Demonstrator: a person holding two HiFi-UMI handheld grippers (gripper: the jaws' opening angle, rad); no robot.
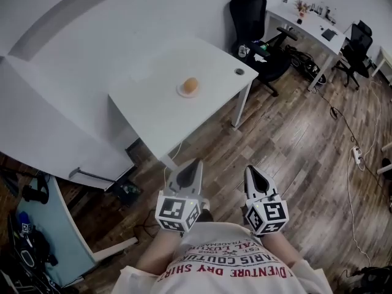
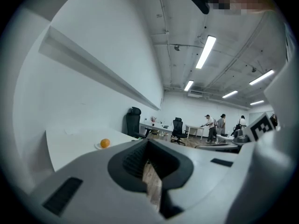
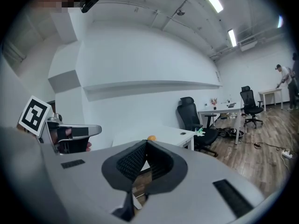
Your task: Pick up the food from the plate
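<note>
An orange, round piece of food (image 1: 190, 85) sits on a small white plate (image 1: 182, 92) near the middle of a white table (image 1: 153, 106). Both grippers hang over the wooden floor, well short of the table's near corner. My left gripper (image 1: 194, 163) is shut with nothing between its jaws. My right gripper (image 1: 252, 171) is shut and empty too. In the left gripper view the food (image 2: 105, 143) shows far ahead, left of the joined jaw tips (image 2: 147, 141). The right gripper view has the food (image 3: 151, 137) straight beyond its jaw tips (image 3: 145, 142).
A black office chair (image 1: 254, 17) stands past the table's far right corner, with another desk (image 1: 309, 20) and chair (image 1: 354, 51) beyond. Cables and a power strip (image 1: 356, 156) lie on the floor at right. People stand far off (image 2: 212, 125). A blue-topped desk (image 1: 43, 225) is at lower left.
</note>
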